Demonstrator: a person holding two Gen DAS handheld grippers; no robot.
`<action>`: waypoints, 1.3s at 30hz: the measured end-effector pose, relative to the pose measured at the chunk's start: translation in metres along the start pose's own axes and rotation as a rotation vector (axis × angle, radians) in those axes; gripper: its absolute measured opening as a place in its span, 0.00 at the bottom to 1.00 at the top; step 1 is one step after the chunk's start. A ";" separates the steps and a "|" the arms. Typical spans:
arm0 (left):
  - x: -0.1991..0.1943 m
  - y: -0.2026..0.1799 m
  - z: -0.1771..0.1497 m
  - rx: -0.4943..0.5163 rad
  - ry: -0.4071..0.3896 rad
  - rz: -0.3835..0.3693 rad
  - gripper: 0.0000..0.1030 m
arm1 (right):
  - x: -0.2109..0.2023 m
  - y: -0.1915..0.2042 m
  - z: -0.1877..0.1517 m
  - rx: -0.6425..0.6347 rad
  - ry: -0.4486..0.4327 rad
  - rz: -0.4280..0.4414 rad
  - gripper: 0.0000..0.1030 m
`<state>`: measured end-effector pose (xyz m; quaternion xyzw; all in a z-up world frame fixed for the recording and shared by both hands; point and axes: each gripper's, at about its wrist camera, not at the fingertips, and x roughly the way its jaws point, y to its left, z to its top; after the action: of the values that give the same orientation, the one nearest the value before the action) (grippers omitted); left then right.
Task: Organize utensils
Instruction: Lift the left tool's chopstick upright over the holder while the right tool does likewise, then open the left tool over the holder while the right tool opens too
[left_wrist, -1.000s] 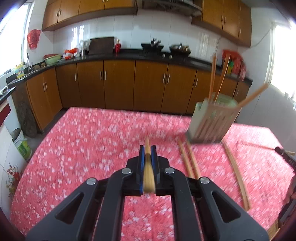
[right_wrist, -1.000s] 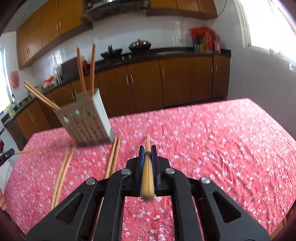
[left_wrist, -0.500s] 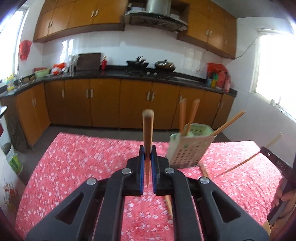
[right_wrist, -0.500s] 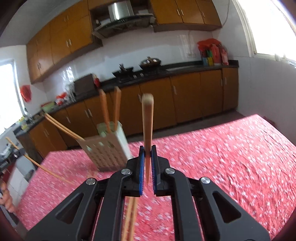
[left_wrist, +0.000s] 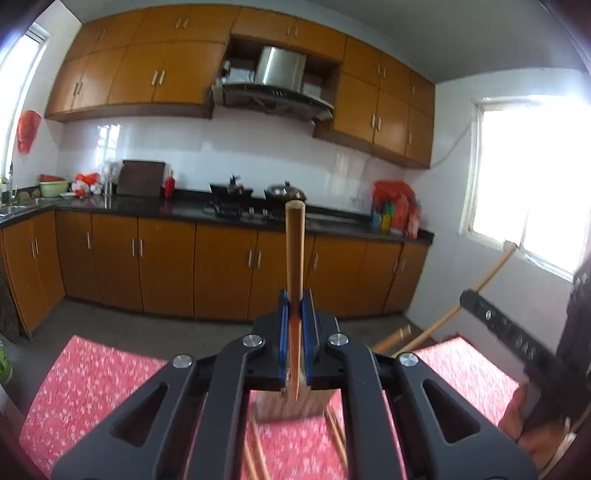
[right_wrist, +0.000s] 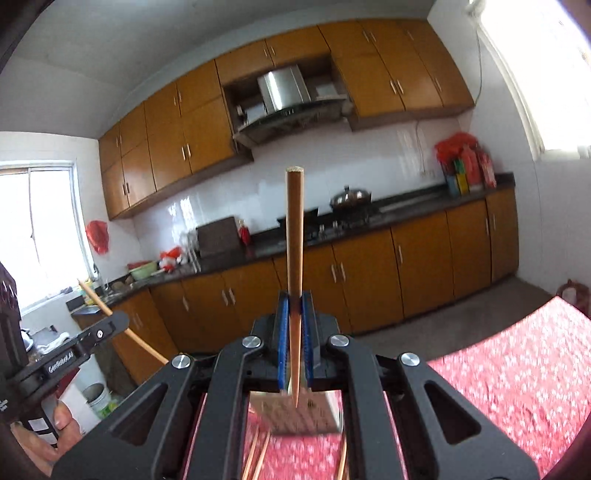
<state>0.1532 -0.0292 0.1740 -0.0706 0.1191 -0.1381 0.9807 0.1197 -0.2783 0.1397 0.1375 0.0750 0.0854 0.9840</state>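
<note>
My left gripper (left_wrist: 295, 306) is shut on a wooden chopstick (left_wrist: 295, 258) that stands upright, thick end up. My right gripper (right_wrist: 295, 310) is shut on another chopstick (right_wrist: 294, 240), also upright, its thin tip pointing down. Both hang above the perforated utensil holder (left_wrist: 291, 406), which also shows in the right wrist view (right_wrist: 295, 413), mostly hidden behind the jaws. Each view shows the other gripper at its edge: the right one (left_wrist: 491, 314) and the left one (right_wrist: 74, 350). Loose chopsticks (left_wrist: 255, 454) lie on the red cloth beside the holder; some show in the right wrist view (right_wrist: 258, 458).
The table has a red flowered cloth (left_wrist: 92, 376). Behind it stand brown kitchen cabinets (left_wrist: 166, 266), a dark counter with a stove and pots (left_wrist: 236, 206), and a bright window (left_wrist: 532, 184) at the right. Chopsticks in the holder (left_wrist: 391, 338) poke out to the right.
Both grippers have risen and tilted up, turning their chopsticks from lying flat to upright. The holder has passed from beside the grippers to under the jaws.
</note>
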 end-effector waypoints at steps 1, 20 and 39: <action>0.004 -0.003 0.005 -0.001 -0.015 0.008 0.07 | 0.005 0.003 0.001 -0.007 -0.013 -0.003 0.07; 0.101 0.012 -0.022 -0.037 0.060 0.070 0.08 | 0.076 -0.008 -0.035 -0.024 0.125 -0.035 0.09; 0.001 0.064 -0.061 -0.036 0.067 0.213 0.31 | 0.006 -0.047 -0.061 -0.024 0.203 -0.194 0.35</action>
<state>0.1555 0.0252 0.1041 -0.0704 0.1611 -0.0331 0.9839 0.1219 -0.3058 0.0681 0.1084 0.1862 0.0041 0.9765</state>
